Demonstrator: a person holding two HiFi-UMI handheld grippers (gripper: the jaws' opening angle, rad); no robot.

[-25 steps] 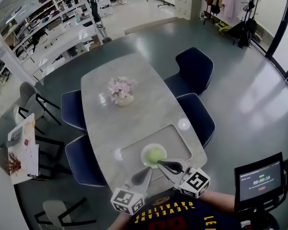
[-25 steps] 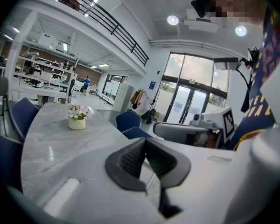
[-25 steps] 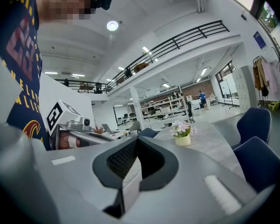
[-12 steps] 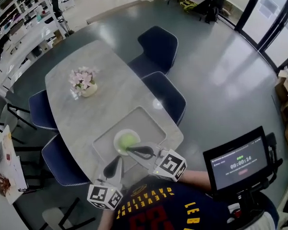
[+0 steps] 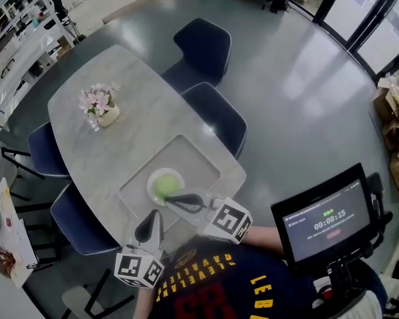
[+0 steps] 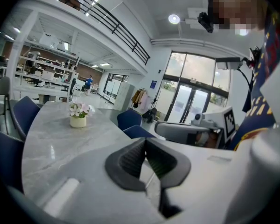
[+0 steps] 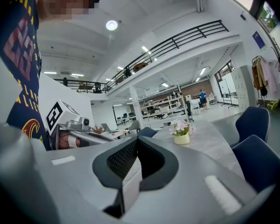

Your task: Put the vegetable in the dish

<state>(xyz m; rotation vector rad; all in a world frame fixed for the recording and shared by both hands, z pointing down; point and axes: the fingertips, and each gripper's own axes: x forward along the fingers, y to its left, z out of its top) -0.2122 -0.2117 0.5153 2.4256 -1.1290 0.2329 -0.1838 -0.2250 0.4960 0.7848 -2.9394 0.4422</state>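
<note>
Two dark blue padded left chairs [image 5: 72, 219] stand at the left long edge of the table [image 5: 120, 145]. The table has a grey top with a stone pattern and rounded corners. Near its far end stands a small pale pot of pink flowers [image 5: 98, 107].

The left gripper [image 5: 152, 216] hangs over the near edge, apart from the dish. In the left gripper view its dark ribbed pads [image 6: 130, 160] meet at the tips, with nothing between them.

A flat rectangular mat [image 5: 194, 159] lies toward the near right corner. The round white dish [image 5: 152, 176] sits on its near left part, and the green rounded vegetable [image 5: 164, 187] lies inside the dish.

The right gripper [image 5: 168, 198] has its tips at the near rim of the dish. I cannot tell if they touch it. Its jaws are also closed together and empty.

Two right chairs [image 5: 216, 118] stand at the right long edge. A dark screen [image 5: 327, 219] stands further right.
</note>
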